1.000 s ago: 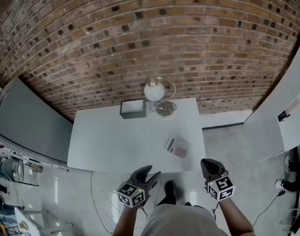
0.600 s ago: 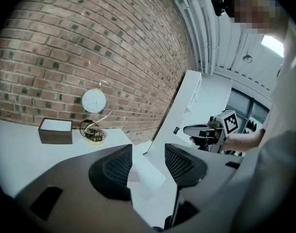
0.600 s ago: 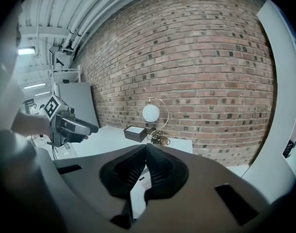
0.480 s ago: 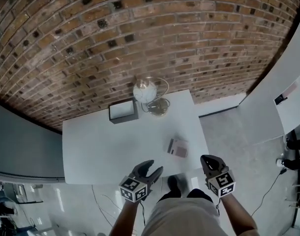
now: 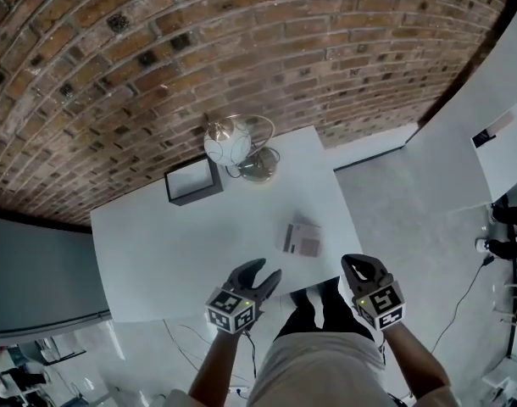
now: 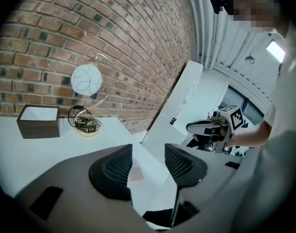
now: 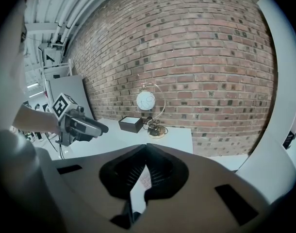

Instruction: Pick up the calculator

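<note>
The calculator [image 5: 302,237], small and flat with a pinkish-grey face, lies on the white table [image 5: 182,244] near its front right corner. My left gripper [image 5: 263,271] hovers at the table's front edge, left of and short of the calculator, jaws open and empty. In the left gripper view the calculator [image 6: 137,173] shows through the gap between the jaws of that gripper [image 6: 148,160]. My right gripper [image 5: 361,268] hangs off the table's right front corner, apart from the calculator, its tips together with nothing held. In the right gripper view that gripper [image 7: 145,149] shows its tips touching.
A globe lamp [image 5: 227,145] with a curved brass arm and a dark open box [image 5: 193,181] stand at the table's far edge against the brick wall [image 5: 267,49]. A white partition [image 5: 470,117] rises to the right. The person's legs show under the front edge.
Both grippers have come forward and down toward the table's front edge. The head view has swung, so the table sits further left. The calculator has not moved, and neither jaw opening changed.
</note>
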Demonstrator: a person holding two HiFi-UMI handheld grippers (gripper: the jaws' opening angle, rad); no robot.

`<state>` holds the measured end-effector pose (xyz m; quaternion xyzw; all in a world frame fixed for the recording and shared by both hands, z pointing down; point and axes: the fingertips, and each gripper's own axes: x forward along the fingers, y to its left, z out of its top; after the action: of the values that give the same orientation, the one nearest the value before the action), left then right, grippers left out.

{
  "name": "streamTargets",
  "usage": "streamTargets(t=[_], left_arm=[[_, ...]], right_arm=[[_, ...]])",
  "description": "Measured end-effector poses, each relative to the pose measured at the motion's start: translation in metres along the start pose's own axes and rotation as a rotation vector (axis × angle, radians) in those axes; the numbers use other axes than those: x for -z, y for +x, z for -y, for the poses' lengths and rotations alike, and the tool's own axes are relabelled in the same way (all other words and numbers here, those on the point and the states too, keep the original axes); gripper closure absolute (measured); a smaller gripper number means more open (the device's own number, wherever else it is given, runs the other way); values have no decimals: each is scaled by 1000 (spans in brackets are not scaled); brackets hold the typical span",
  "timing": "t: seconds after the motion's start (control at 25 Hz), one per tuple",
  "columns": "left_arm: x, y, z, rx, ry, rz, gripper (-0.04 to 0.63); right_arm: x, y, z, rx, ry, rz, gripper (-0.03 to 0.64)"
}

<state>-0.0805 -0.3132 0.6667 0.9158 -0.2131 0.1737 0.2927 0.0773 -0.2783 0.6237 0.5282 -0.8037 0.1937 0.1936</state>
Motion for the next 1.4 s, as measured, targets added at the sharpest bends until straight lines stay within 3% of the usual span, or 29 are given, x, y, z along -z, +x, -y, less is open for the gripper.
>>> streamTargets(t=[0.32, 0.56, 1.0, 1.4], left_arm=[[15, 54, -36, -5, -38, -72, 360], [46, 93, -64, -10, -57, -173, 359], [116, 153, -107, -21, -124, -349, 339], [154, 182, -114, 8, -204, -448, 336]], right_arm=[[22, 33, 18, -44, 26, -91, 605], [39, 53, 32, -61, 53, -137, 605], [62, 75, 42, -78, 91, -157, 606], [73, 84, 42, -83, 104, -158, 604]])
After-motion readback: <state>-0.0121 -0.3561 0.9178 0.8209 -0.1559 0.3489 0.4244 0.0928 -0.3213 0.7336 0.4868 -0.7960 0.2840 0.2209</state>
